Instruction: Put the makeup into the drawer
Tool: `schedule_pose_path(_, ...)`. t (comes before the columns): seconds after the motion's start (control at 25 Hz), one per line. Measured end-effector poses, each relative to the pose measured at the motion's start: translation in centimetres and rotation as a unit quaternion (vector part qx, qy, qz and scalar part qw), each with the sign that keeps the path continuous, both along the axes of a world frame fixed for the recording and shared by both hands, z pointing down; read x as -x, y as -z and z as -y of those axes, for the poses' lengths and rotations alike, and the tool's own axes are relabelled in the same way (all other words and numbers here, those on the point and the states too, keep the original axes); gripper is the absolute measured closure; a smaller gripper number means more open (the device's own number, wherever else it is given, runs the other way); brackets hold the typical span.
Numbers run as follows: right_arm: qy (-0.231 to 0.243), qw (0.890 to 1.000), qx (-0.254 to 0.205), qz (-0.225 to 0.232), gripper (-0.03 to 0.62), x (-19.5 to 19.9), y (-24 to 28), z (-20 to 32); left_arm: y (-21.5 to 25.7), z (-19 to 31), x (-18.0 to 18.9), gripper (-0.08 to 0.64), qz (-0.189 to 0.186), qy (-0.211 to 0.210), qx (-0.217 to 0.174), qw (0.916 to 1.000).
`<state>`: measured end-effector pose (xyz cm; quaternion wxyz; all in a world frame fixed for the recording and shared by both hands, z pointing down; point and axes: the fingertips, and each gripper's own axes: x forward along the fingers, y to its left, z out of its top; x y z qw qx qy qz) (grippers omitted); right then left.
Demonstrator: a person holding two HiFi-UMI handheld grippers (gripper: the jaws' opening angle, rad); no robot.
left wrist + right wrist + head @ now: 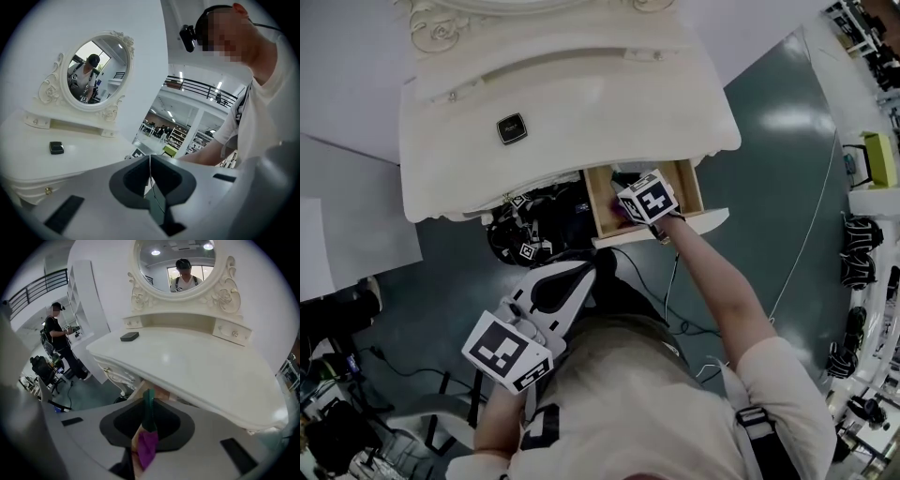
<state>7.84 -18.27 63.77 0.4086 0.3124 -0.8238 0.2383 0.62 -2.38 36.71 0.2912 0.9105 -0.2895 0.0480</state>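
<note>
Makeup (147,448), a purple piece, sits clenched between the right claw's (149,401) jaws, with the open drawer (688,186) just beneath. The left claw (150,165) is clenched, empty.

Nothing legible anywhere. The small black square case (512,128) lying on the cream-white dressing surface (581,103) carries a pale mark on its lid, too small and blurred to read as letters.

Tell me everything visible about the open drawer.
The drawer stands pulled open below the white vanity's front edge, right of centre. Its inside looks like bare light wood, and its front panel is white. The right tongs, shut on a purple item, dip over its opening; contact can't be told.
</note>
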Motion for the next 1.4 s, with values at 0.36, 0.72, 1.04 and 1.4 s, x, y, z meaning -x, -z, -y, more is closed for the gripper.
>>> schedule_pose_path(0.36,0.024,0.997,-0.006,-0.069,0.526,-0.6,-5.5,1.1,-2.1,-0.3,0.8,0.497,0.022,0.026,0.028,0.999)
schedule_pose_path(0.72,0.028,0.995,-0.009,-0.1,0.413,-0.1,-7.7,2.2,-2.8,-0.6,1.9,0.497,0.033,0.04,0.041,0.9978)
schedule_pose_path(1.04,-0.009,0.998,-0.007,-0.067,0.374,-0.6,-6.9,1.4,-2.4,-0.6,3.7,0.497,0.03,0.039,0.029,0.9984)
schedule_pose_path(1.4,-0.081,0.996,-0.044,0.004,0.374,0.1,-0.1,0.2,-0.9,-0.2,8.7,0.497,0.034,0.063,-0.021,0.9972)
